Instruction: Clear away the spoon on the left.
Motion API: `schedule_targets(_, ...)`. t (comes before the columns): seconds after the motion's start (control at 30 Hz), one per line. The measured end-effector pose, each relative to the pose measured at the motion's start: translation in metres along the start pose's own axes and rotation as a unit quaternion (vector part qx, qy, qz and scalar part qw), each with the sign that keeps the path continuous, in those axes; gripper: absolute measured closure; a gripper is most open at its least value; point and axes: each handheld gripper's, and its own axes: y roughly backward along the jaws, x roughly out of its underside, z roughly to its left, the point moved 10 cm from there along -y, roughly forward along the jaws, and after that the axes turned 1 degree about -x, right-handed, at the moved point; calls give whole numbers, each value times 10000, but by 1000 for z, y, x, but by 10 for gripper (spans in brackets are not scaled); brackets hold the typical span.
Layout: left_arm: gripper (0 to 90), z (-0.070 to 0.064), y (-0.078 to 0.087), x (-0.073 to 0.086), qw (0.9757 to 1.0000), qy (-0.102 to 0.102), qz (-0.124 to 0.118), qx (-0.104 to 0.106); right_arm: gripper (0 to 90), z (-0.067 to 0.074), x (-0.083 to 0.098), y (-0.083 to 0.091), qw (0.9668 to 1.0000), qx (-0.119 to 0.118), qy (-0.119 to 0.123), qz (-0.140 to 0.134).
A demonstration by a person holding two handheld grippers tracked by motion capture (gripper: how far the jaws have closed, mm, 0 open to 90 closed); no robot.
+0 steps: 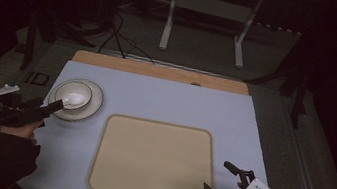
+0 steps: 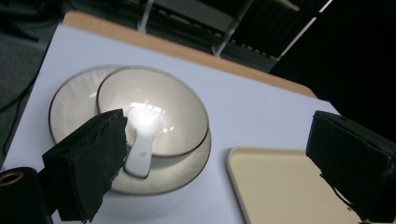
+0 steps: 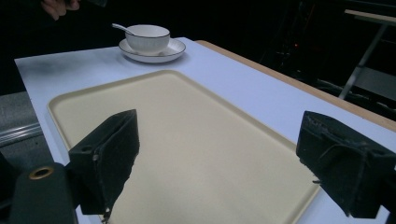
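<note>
A white bowl [image 1: 74,93] with a dark rim stands on a matching saucer [image 1: 94,107] at the table's left. A white spoon [image 2: 140,150] rests in the bowl [image 2: 177,112], its handle over the near rim. My left gripper [image 2: 219,135] is open, with one jaw close beside the spoon handle and the other far off over the tray's corner. In the high view the left gripper [image 1: 48,109] sits at the saucer's near-left edge. My right gripper [image 1: 217,176] is open and holds nothing, low over the near right corner of the beige tray [image 1: 152,158].
A pale blue mat [image 1: 165,101] covers the wooden table [image 1: 160,70]. The flat beige tray [image 3: 187,135] lies in the middle, bare. Far off in the right gripper view stand the bowl [image 3: 147,38] and saucer [image 3: 173,49]. A white frame [image 1: 209,9] stands on the floor beyond.
</note>
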Motion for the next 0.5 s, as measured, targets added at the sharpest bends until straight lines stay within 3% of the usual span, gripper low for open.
schedule_targets(0.1,57,7,-2,5,9997,221,90,-88,133,0,0,0,10000,-1,-9,7)
schedule_targets(0.17,57,14,-4,9,9984,424,258,-270,132,0,0,0,10000,3,-4,14)
schedule_targets(0.23,58,17,-7,15,9961,700,478,-258,133,0,0,0,10000,4,-14,8)
schedule_targets(0.27,58,17,-7,15,9961,700,478,-258,133,0,0,0,10000,4,-14,8)
schedule_targets(0.3,58,22,-10,18,9924,1049,591,-263,133,0,0,0,10000,7,-11,11)
schedule_targets(0.5,117,27,-14,22,9873,1422,667,-225,133,-1,1,-1,10000,-4,-39,2)
